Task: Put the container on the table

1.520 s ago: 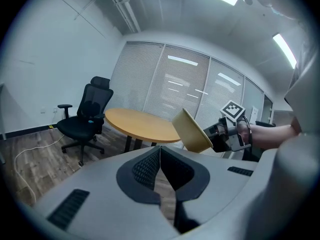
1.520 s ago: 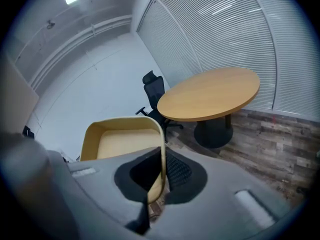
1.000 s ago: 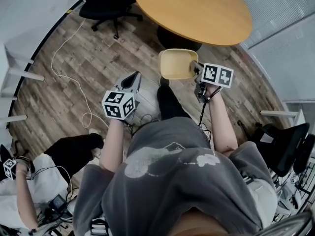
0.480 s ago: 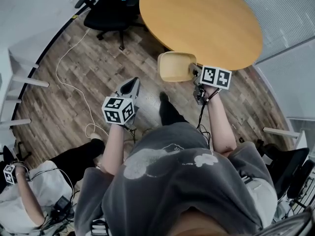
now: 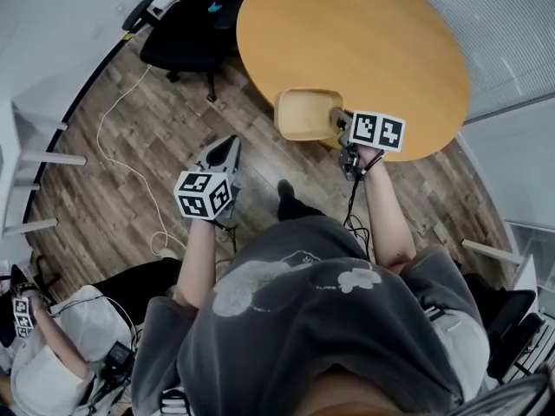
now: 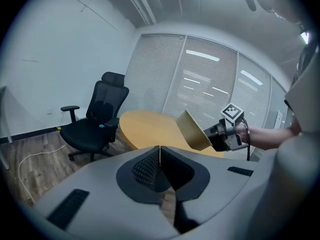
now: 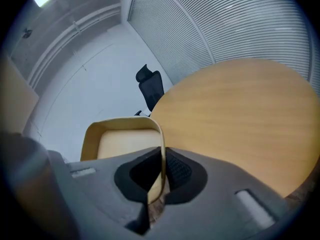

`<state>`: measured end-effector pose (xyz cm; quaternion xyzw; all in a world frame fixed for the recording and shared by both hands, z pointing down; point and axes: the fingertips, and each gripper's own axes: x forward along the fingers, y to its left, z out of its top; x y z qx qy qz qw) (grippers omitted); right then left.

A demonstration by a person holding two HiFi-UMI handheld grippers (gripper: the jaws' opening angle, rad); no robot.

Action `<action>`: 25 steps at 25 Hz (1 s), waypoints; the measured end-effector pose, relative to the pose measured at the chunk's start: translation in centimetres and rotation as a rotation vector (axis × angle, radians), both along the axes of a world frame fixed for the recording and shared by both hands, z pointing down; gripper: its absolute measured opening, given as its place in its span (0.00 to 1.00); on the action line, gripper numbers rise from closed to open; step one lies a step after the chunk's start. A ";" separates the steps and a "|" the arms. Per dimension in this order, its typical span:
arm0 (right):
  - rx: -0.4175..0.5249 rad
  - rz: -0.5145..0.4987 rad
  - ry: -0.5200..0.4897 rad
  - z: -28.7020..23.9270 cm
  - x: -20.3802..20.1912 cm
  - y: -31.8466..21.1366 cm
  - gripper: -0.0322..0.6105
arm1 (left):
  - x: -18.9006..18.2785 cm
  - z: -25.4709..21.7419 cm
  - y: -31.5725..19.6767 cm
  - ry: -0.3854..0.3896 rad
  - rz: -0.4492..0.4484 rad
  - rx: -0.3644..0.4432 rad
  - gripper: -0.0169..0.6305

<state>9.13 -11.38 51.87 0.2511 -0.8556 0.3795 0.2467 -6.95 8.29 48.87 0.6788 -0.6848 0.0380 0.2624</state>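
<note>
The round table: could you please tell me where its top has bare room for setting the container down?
The whole table top shows bare, from the near rim, where the container hangs in the right claw, across to the blinds side. The only crowding is off the top: the office chair stands by the far left rim.

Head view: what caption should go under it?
Right gripper holds the tan container by its rim at the round table edge.
</note>
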 end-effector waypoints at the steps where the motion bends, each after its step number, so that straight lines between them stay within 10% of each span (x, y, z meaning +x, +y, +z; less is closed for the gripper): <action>1: -0.006 -0.002 0.000 0.2 -0.3 -0.9 0.05 | -0.3 0.0 -1.1 -0.001 -0.001 -0.004 0.02; 25: -0.067 -0.057 -0.008 2.9 -7.7 -10.6 0.05 | -6.5 0.1 -12.3 -0.021 -0.027 -0.019 0.02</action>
